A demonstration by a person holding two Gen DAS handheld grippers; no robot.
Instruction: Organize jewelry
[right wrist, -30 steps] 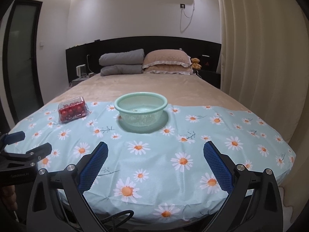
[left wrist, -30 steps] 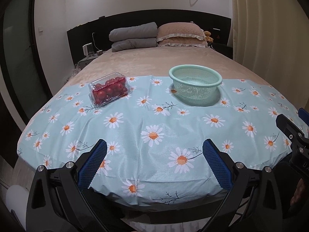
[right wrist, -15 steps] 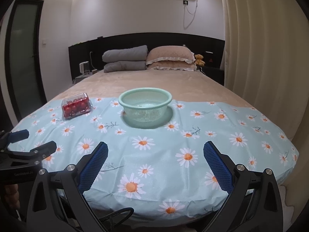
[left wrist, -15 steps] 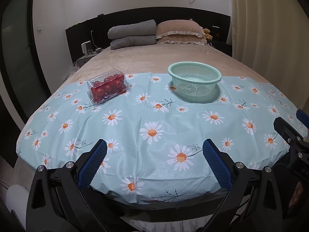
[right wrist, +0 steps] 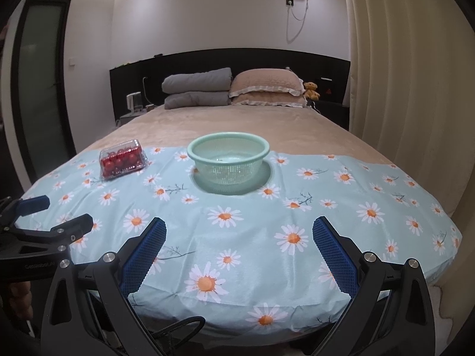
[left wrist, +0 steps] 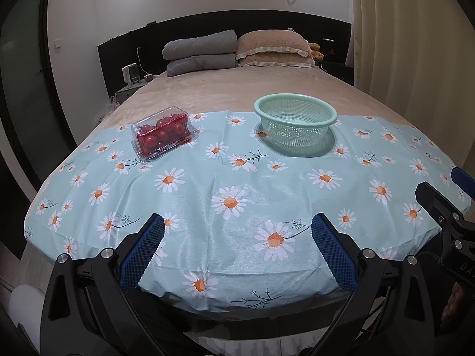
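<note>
Both the left gripper (left wrist: 237,231) and right gripper (right wrist: 239,234) hang released over the cloth's (left wrist: 237,178) near edge.

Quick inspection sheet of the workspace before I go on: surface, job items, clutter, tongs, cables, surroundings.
Surface: daisy-print cloth spread over the foot of a beige bed, lying fairly flat.
Job's things: no jewelry seen. A closed clear box of red round items sits at the cloth's far left; an empty green mesh basket stands upright to its right, apart from it.
Clutter: nothing seen on the cloth.
Grippers: left tongs open and empty, over the near edge; right tongs open and empty, likewise.
Cables: a cord hangs from a wall socket; a dark cable loops under the right tongs.
Surroundings: grey pillows, beige pillows, teddy bear, curtain.
</note>
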